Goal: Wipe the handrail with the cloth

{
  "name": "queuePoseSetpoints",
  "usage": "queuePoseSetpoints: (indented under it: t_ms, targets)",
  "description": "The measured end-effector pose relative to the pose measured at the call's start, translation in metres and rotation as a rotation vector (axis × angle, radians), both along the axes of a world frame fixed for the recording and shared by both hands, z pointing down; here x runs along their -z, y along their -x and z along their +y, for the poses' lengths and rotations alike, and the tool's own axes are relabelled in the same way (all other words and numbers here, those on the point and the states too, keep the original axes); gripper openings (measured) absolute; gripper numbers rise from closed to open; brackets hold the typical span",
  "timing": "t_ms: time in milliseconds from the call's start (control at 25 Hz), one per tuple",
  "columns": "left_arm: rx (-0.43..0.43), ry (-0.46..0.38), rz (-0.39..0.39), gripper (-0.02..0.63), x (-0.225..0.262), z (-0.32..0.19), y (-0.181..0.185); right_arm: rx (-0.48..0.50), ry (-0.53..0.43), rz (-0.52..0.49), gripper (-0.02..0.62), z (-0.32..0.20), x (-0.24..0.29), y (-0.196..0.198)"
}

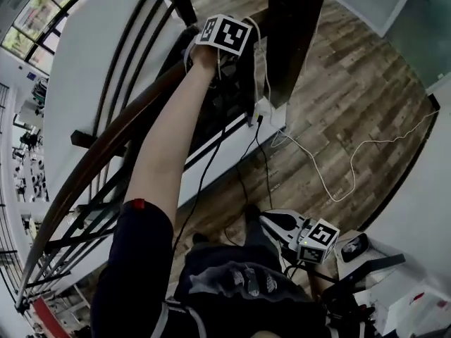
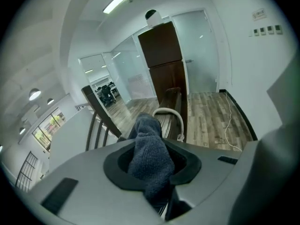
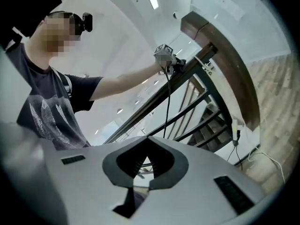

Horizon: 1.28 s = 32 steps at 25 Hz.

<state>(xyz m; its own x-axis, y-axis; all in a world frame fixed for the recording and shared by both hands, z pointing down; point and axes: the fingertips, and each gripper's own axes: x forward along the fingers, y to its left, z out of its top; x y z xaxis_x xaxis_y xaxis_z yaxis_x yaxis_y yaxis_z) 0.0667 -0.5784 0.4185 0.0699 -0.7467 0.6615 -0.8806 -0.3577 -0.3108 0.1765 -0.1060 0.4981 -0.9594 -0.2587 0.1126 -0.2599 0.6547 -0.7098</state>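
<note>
My left gripper [image 1: 224, 34] is held out at arm's length on the top end of the curved brown handrail [image 1: 106, 150]. It is shut on a grey-blue knitted cloth [image 2: 150, 149], which bulges out between the jaws of the left gripper [image 2: 152, 168]. In the left gripper view the handrail [image 2: 169, 108] lies just beyond the cloth; whether the cloth touches it cannot be told. My right gripper [image 1: 317, 241] hangs low by the person's right side, away from the rail. The right gripper [image 3: 143, 172] is shut with nothing in it. From below it sees the left gripper [image 3: 165, 57] on the handrail [image 3: 154, 97].
A dark wooden post [image 1: 296, 34] stands right next to the left gripper. A white cable [image 2: 174, 116] loops over the rail end and another white cable [image 1: 331, 182] trails across the wood floor. Black balusters [image 1: 84, 210] run under the rail, with an open drop beyond.
</note>
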Motion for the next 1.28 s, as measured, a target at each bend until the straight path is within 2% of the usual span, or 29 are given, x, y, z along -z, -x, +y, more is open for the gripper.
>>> queuePoseSetpoints:
  t_ms: [120,240,320,400,480,520,560,680,800,880,1040,1160,1280]
  targets:
    - [-0.040,-0.007,-0.005,0.094,-0.001,-0.030,-0.032,-0.073,0.012,0.000,0.004,-0.001,-0.012,-0.019]
    - [-0.112,-0.003,0.006,0.095,0.001,-0.040,-0.062,-0.093,0.029,0.027,0.003,0.003,-0.020,-0.024]
    - [-0.154,-0.042,0.085,0.095,0.009,-0.018,-0.078,-0.087,0.024,0.031,0.004,0.000,-0.020,-0.022]
    - [-0.207,-0.126,0.203,0.095,0.007,0.022,-0.093,-0.076,0.029,0.043,0.003,-0.004,-0.024,-0.022]
    - [-0.235,-0.171,0.311,0.095,-0.022,0.058,-0.102,-0.068,0.039,0.055,0.003,-0.009,-0.030,-0.021]
    - [-0.216,-0.169,0.329,0.095,-0.046,0.072,-0.097,-0.063,0.042,0.061,0.003,-0.011,-0.032,-0.020]
    - [-0.183,-0.160,0.319,0.095,-0.072,0.082,-0.089,-0.059,0.047,0.063,0.003,-0.011,-0.034,-0.018]
    - [-0.060,-0.148,0.199,0.095,-0.144,0.083,-0.050,-0.075,0.081,0.051,0.004,-0.005,-0.042,-0.014]
    - [0.024,-0.169,0.099,0.095,-0.171,0.052,-0.018,-0.090,0.122,0.061,0.004,0.006,-0.055,-0.019]
    - [0.047,-0.143,0.028,0.095,-0.182,0.028,-0.003,-0.098,0.147,0.077,0.003,0.015,-0.064,-0.024]
    - [0.099,-0.040,-0.048,0.095,-0.225,0.001,0.015,-0.139,0.211,0.109,0.004,0.024,-0.080,-0.040]
    - [0.097,-0.046,-0.061,0.095,-0.237,-0.001,0.015,-0.163,0.244,0.130,0.003,0.020,-0.084,-0.055]
    - [0.064,-0.036,-0.096,0.095,-0.239,-0.001,0.013,-0.142,0.213,0.139,0.003,0.007,-0.082,-0.054]
